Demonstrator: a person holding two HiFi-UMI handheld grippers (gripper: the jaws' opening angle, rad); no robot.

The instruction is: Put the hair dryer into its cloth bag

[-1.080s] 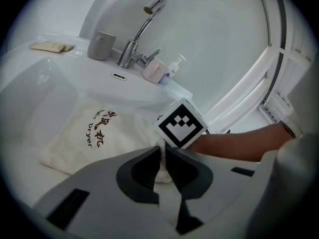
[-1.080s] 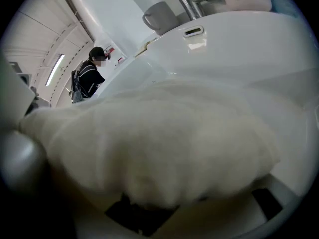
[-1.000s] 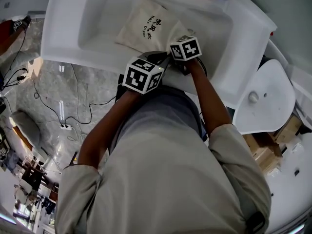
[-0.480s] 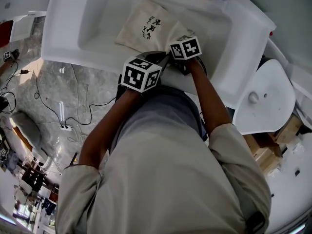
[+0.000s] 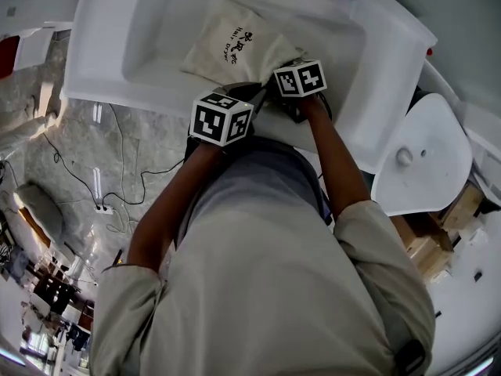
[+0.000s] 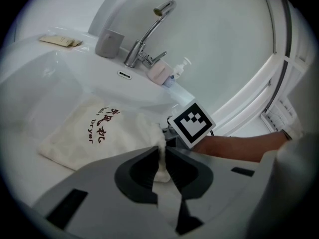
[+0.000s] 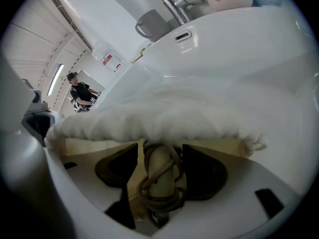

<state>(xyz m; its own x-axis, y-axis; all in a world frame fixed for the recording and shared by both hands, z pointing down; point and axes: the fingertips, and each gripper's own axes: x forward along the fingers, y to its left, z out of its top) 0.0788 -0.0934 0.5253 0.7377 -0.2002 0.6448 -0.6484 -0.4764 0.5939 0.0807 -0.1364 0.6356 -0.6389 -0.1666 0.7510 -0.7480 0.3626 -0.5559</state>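
Note:
A cream cloth bag [image 5: 233, 44] with dark print lies in the white sink basin [image 5: 133, 61]. Its gathered mouth points toward me. In the left gripper view my left gripper [image 6: 161, 156] is shut on a fold of the bag [image 6: 94, 131] at its mouth edge. In the right gripper view my right gripper [image 7: 159, 168] is shut on the bag's looped drawstring cord [image 7: 158, 185], just under the bunched rim of the bag [image 7: 164, 118]. From the head view only the two marker cubes show, side by side at the sink's near rim. No hair dryer shows in any view.
A chrome faucet [image 6: 149, 34], a grey cup [image 6: 108, 43], a pink holder [image 6: 159, 72] and a pump bottle [image 6: 178, 71] stand at the sink's back edge. A white toilet lid [image 5: 423, 151] is to the right. Cables [image 5: 102, 171] lie on the marble floor at left.

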